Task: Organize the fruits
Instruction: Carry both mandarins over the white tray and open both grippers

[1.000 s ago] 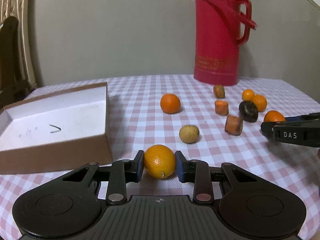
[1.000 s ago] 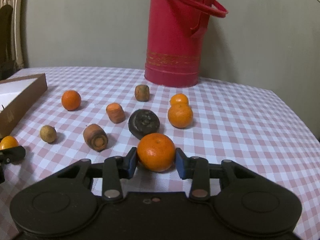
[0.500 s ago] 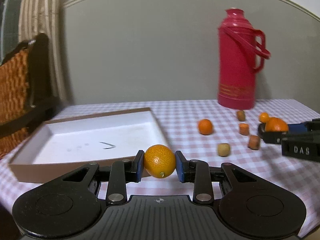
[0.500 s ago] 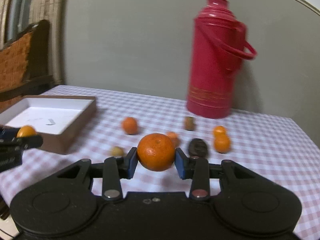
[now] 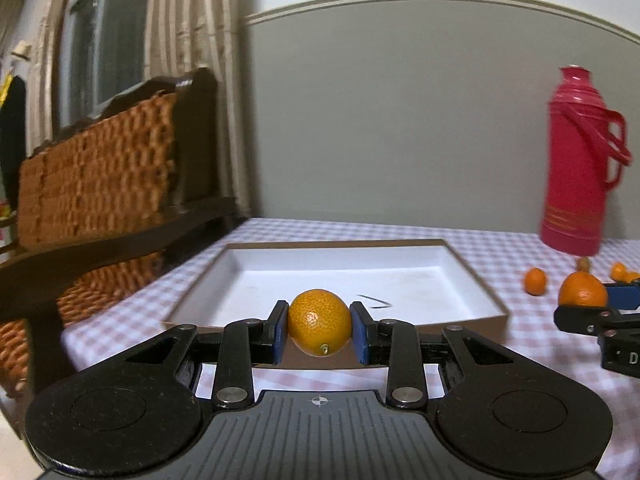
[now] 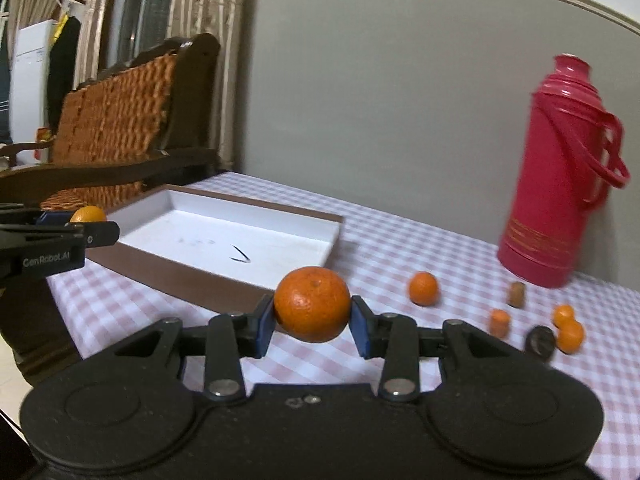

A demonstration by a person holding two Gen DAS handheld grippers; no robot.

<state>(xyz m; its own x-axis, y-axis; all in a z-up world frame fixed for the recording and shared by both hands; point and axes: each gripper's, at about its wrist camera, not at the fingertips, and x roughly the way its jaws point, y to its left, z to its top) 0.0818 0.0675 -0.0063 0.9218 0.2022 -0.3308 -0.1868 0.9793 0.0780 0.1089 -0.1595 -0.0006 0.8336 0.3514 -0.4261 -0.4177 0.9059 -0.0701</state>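
Note:
My left gripper (image 5: 319, 330) is shut on a small yellow-orange citrus (image 5: 319, 320), held in the air just in front of the near wall of a shallow brown box with a white floor (image 5: 344, 276). My right gripper (image 6: 312, 322) is shut on a larger orange (image 6: 313, 304), held above the checked cloth to the right of the box (image 6: 224, 236). Each gripper also appears at the edge of the other's view, with its fruit between the fingers. Loose on the cloth lie one orange (image 6: 423, 289) and a pair of oranges (image 6: 569, 330).
A tall red thermos (image 6: 560, 176) stands at the back right of the table. Carrot chunks (image 6: 500, 322) and a dark lump (image 6: 541, 342) lie near it. A wicker-backed wooden chair (image 5: 100, 208) stands close against the table's left edge (image 5: 80, 340).
Both grippers have risen off the cloth and swung left toward the box, each keeping its fruit. The box has moved from the side to straight ahead, and the chair has come into view.

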